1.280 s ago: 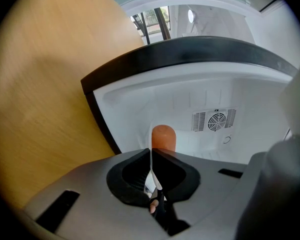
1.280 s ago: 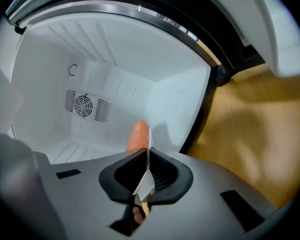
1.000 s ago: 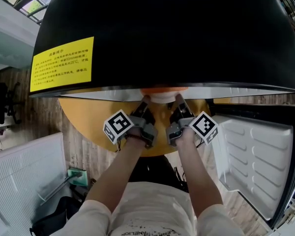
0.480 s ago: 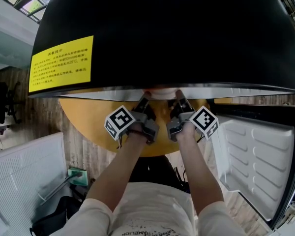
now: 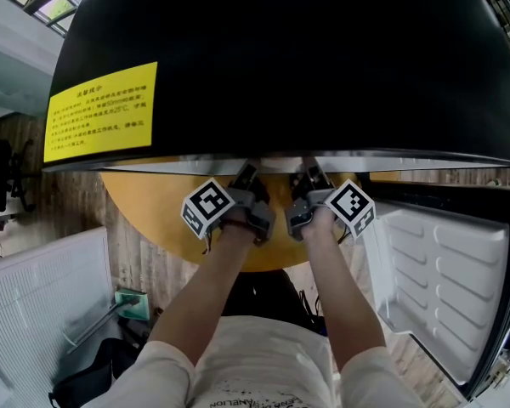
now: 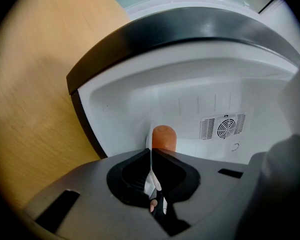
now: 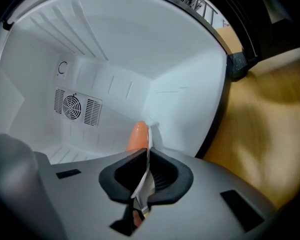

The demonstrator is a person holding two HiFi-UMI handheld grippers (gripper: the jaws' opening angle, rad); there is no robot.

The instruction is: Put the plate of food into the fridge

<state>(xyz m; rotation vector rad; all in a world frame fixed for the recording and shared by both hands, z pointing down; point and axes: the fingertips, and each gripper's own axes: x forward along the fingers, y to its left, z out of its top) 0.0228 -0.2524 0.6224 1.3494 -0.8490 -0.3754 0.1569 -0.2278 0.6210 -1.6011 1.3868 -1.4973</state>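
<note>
In the head view both grippers reach side by side into the black fridge [image 5: 323,58], whose top hides the plate. The left gripper [image 5: 246,175] and right gripper [image 5: 309,175] show only their marker cubes and rear parts. In the left gripper view the left gripper [image 6: 151,158] is shut on the thin white plate rim [image 6: 151,165], with orange food [image 6: 163,137] beyond it inside the white fridge cavity. The right gripper [image 7: 147,165] is likewise shut on the plate rim [image 7: 143,183], and the orange food [image 7: 138,136] lies just past its jaws.
The fridge's back wall has a round fan vent [image 6: 225,127]. Its white-lined door [image 5: 442,270] hangs open at the right. A round wooden table [image 5: 149,201] sits under the arms. A yellow label [image 5: 100,111] is on the fridge top. A white panel [image 5: 34,313] stands at lower left.
Both grippers have pushed forward, deeper under the fridge's top edge. The orange food and white plate seen a second ago in the head view are now hidden inside.
</note>
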